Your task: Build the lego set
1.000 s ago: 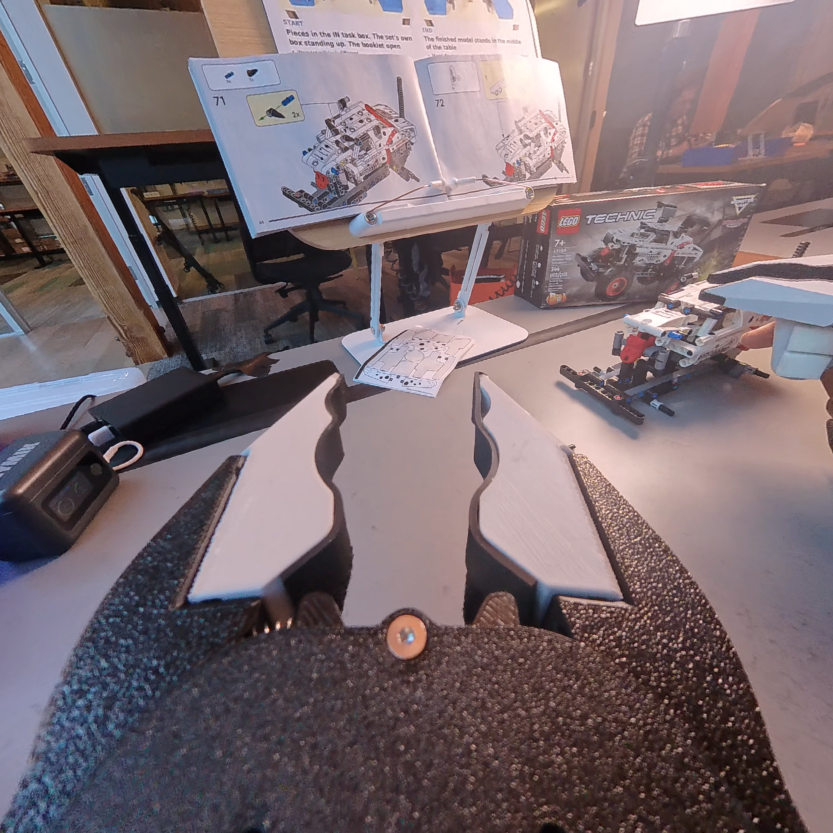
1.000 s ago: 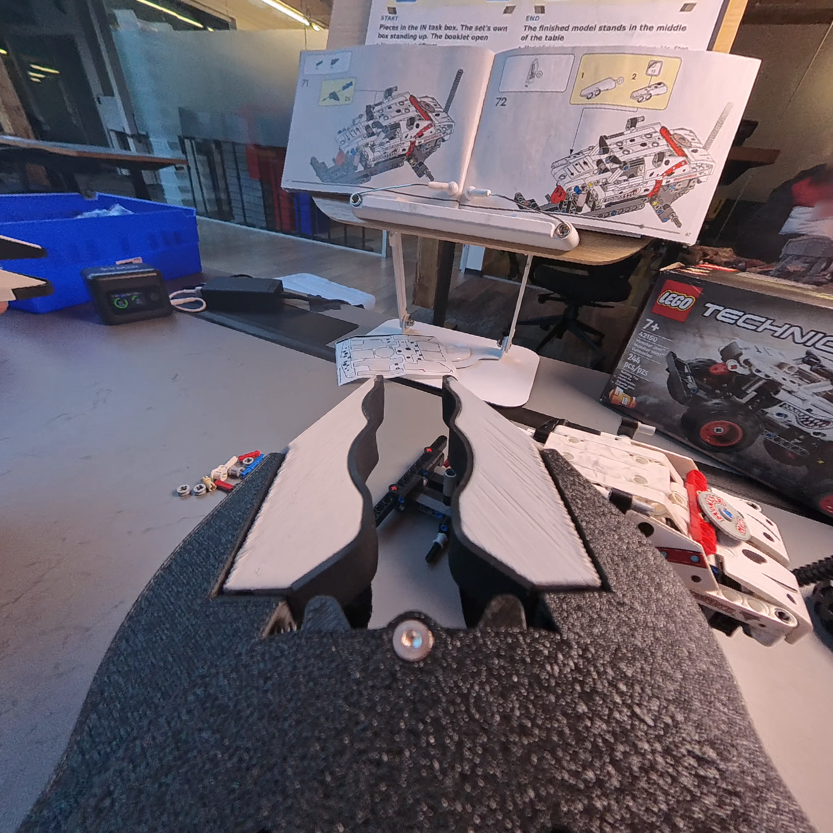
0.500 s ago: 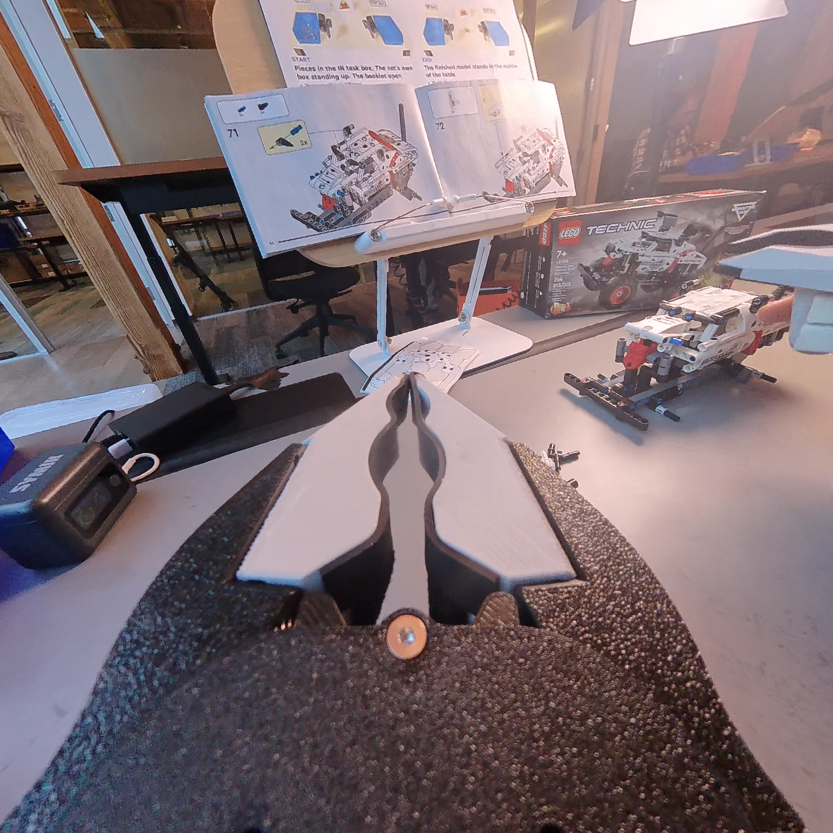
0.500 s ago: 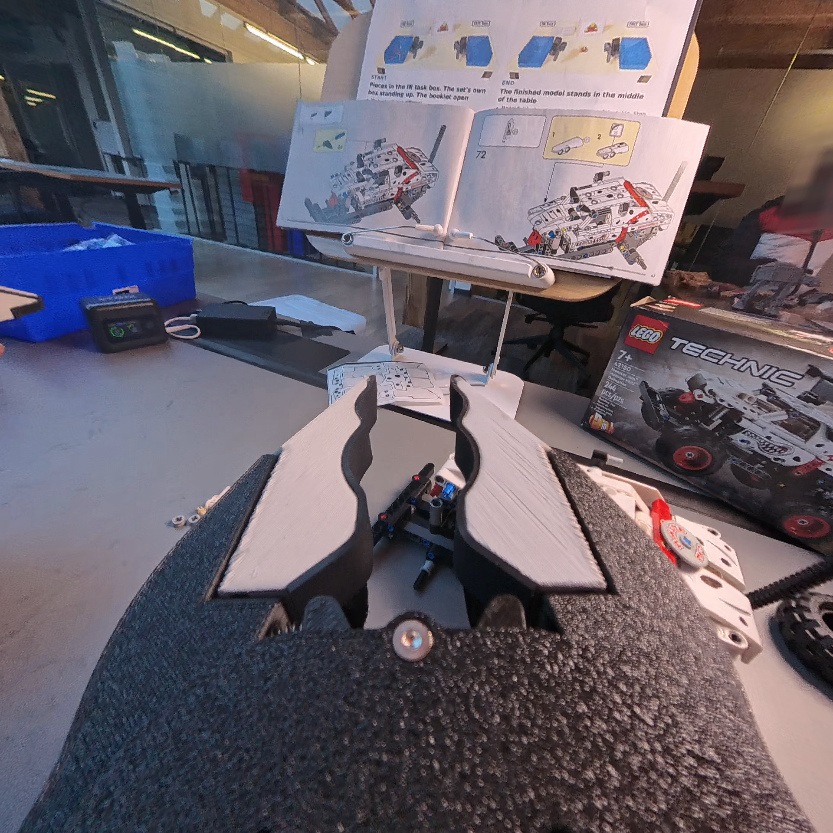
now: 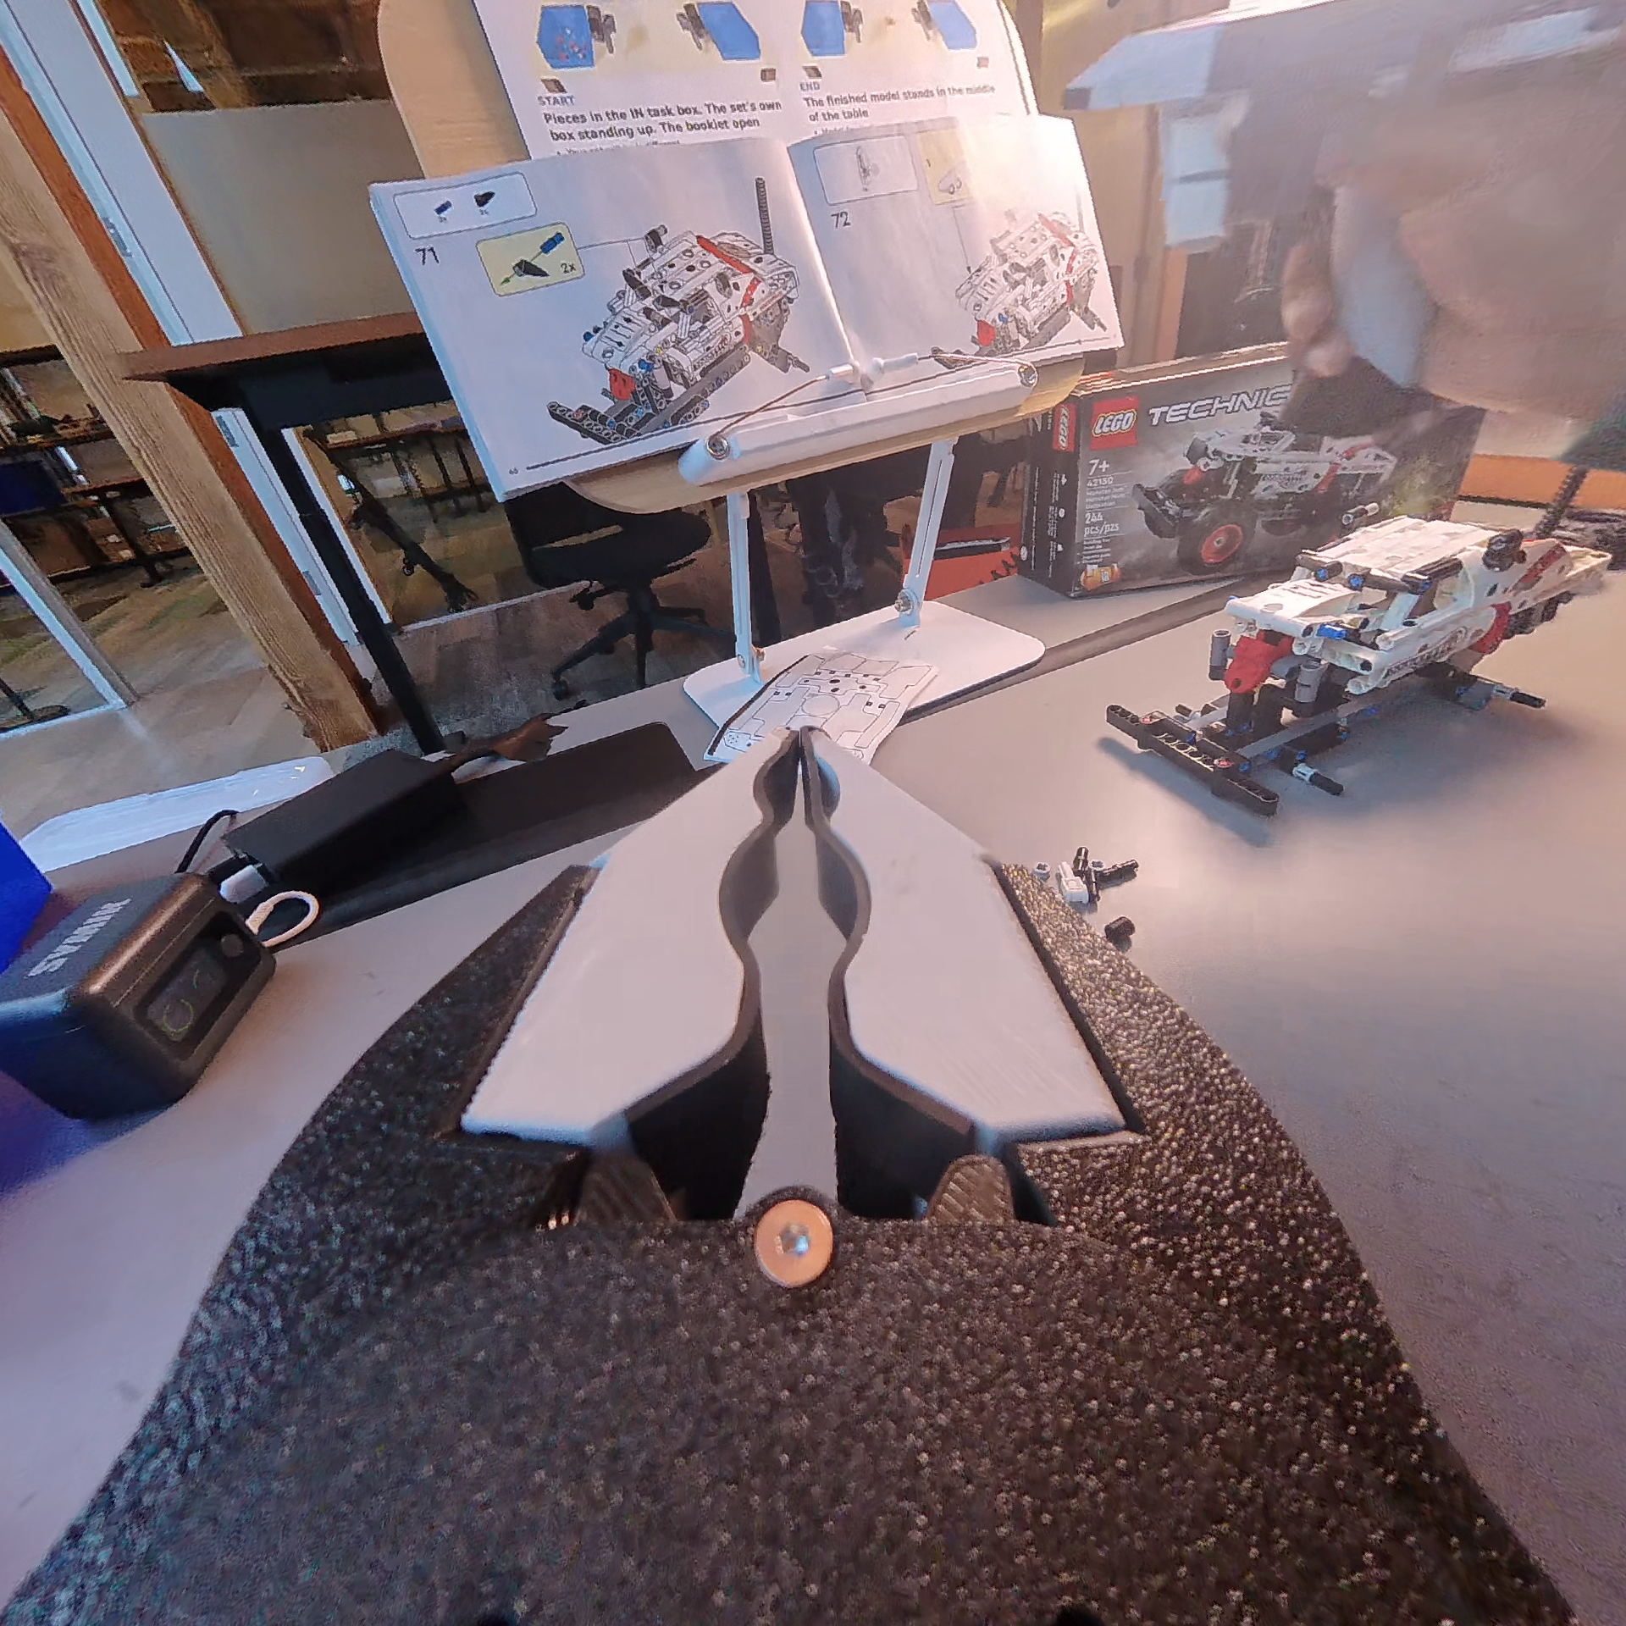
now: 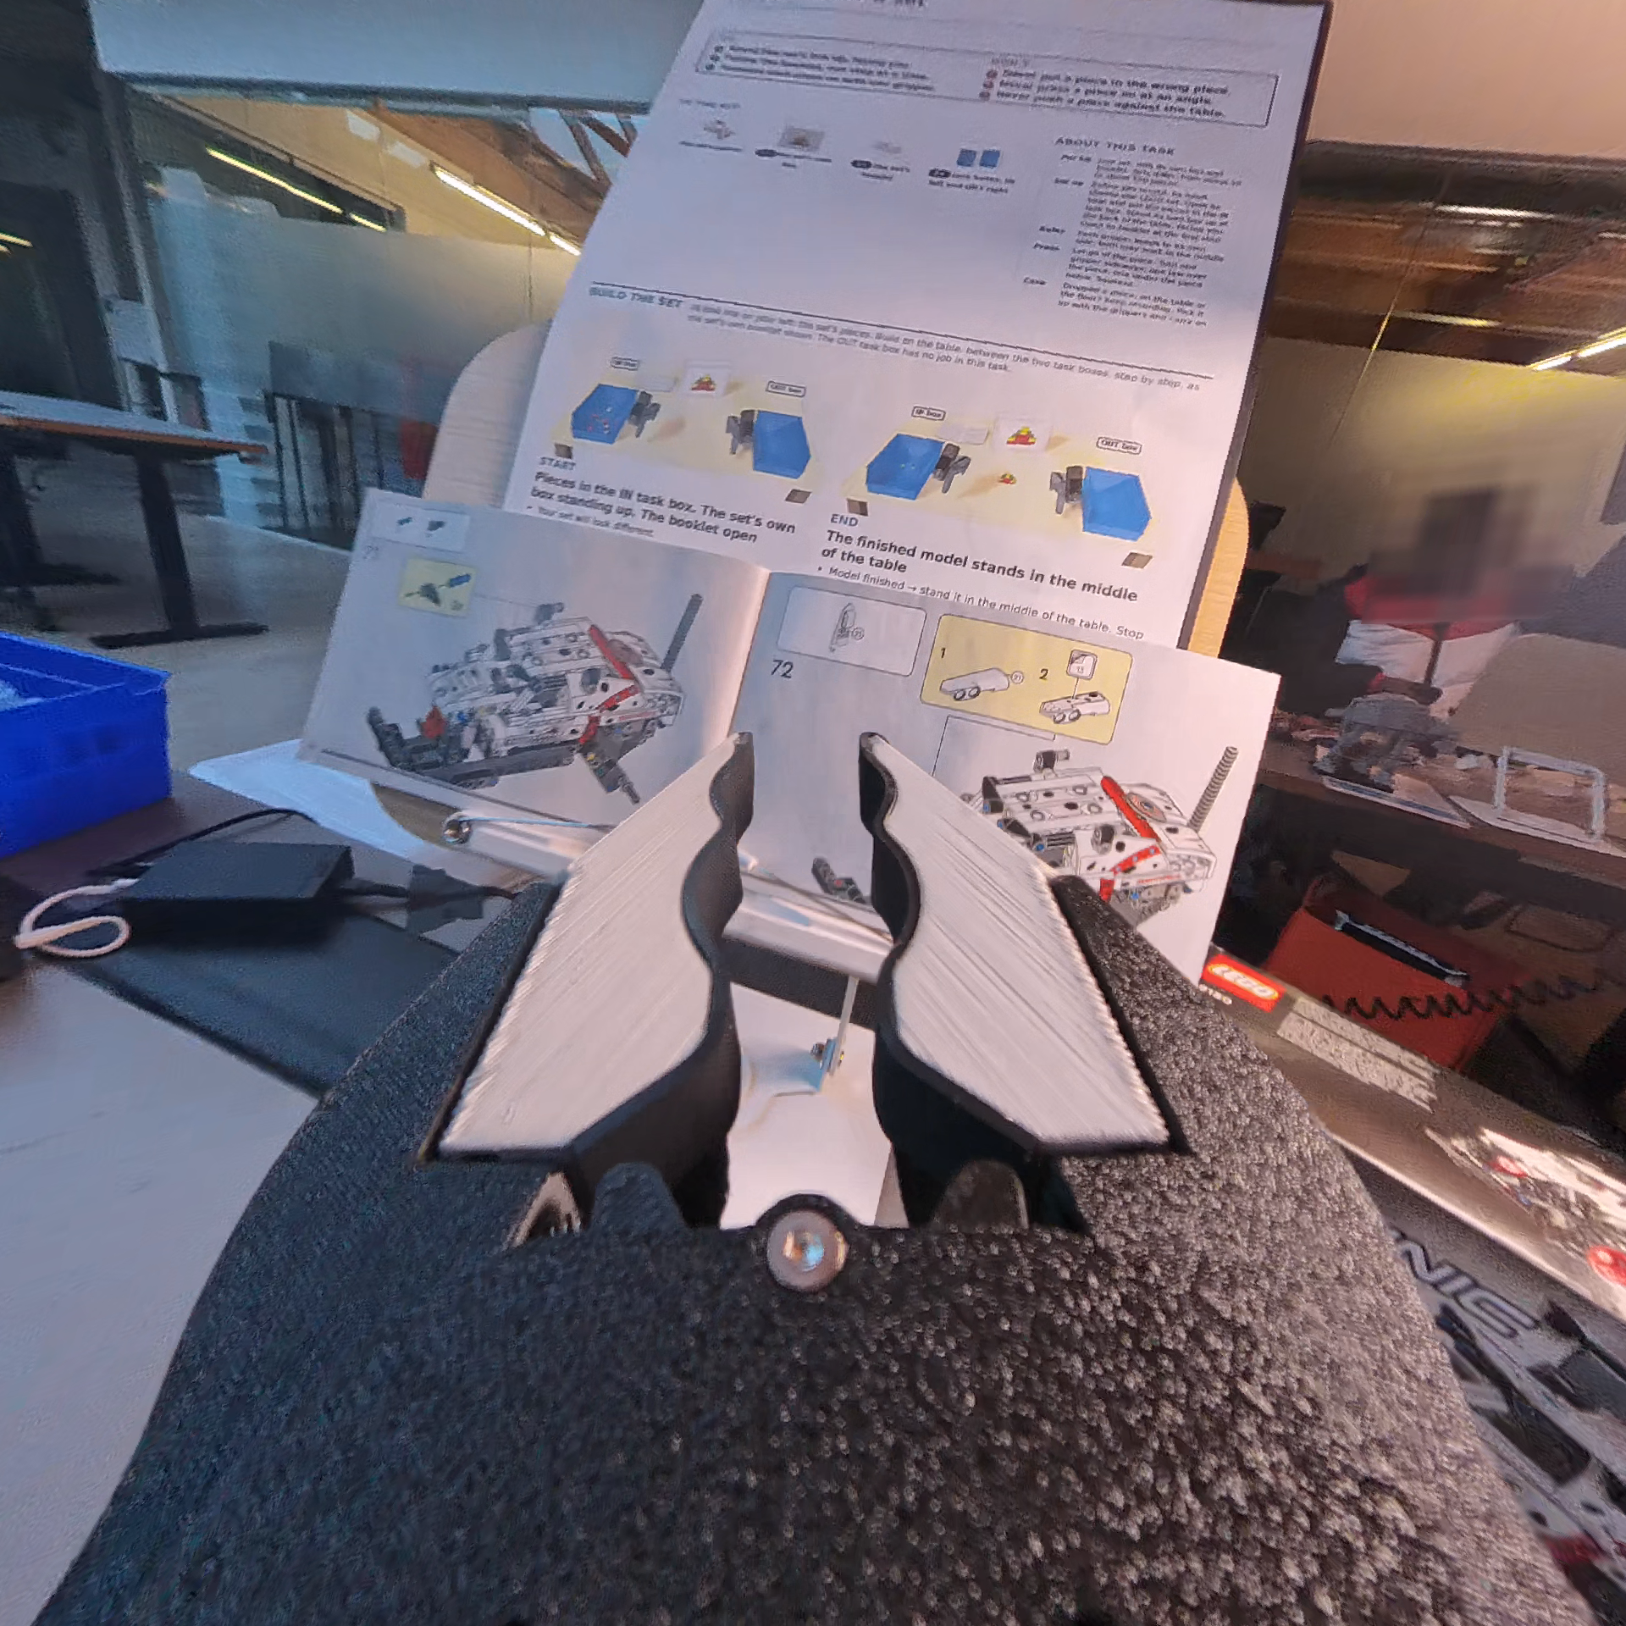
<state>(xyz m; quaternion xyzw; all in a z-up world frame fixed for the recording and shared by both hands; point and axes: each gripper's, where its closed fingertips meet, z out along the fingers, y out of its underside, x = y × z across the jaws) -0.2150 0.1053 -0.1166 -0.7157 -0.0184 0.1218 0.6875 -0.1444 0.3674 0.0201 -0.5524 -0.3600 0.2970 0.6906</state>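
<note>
Left wrist view: left gripper [image 5: 801,748] fingers sitting clenched, empty — right gripper [image 6: 805,743] released; half-built truck [image 5: 1373,642] looking fragile — judged best held by its stiff black chassis.

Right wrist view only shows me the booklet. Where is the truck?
Observer: The truck sits on the table, right of the stand in the left wrist view.
Operator: Any loose bits?
Observer: Yes, a few small pieces lie beside the left gripper.
Operator: Is it holding one?
Observer: No, its fingers are shut with nothing between them.
</note>
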